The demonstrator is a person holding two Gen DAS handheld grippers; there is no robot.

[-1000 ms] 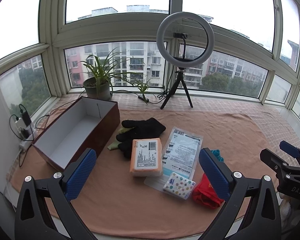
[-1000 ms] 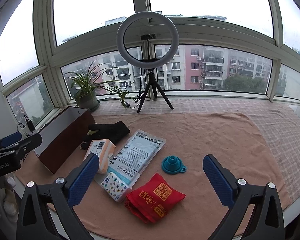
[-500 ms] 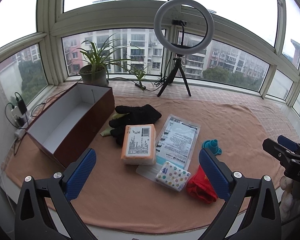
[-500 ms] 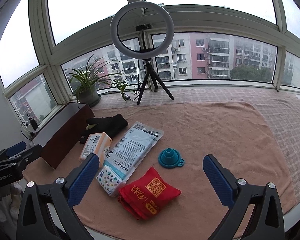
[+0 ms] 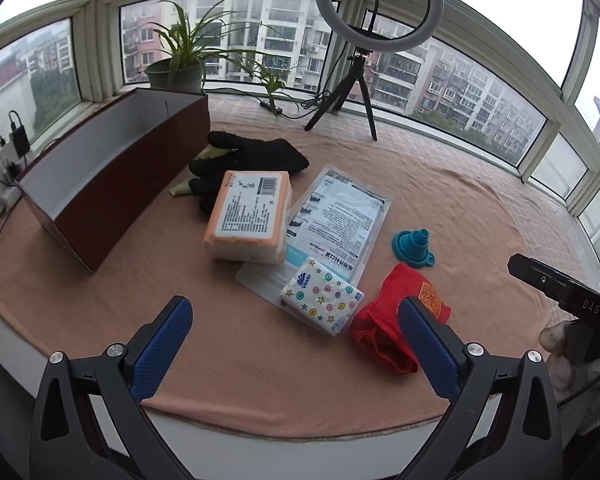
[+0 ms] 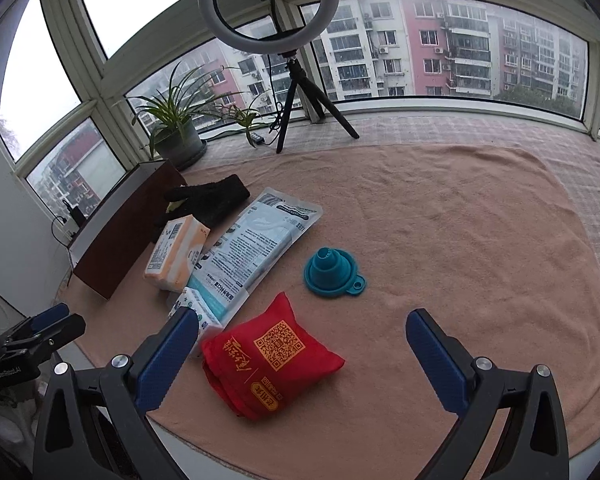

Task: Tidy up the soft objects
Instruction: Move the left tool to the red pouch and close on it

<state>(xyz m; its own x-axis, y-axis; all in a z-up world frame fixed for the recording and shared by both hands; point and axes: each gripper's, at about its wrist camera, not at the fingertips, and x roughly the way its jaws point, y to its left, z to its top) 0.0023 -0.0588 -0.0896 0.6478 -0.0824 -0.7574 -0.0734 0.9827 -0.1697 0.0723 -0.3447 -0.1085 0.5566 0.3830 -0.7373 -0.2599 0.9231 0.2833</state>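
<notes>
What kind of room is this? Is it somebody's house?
Probably a flat's bay-window ledge, high up: windows wrap round it with apartment blocks outside, a potted plant stands on the sill, and a ring light is set up for filming.

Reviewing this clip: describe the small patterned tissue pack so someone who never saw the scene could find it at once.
Start at the long brown box on the peach cloth, then move right past the orange-edged tissue brick to the flat mask packet. The small tissue pack lies on the packet's near end, beside the red pouch; it alone is white with coloured stars and dots.
</notes>
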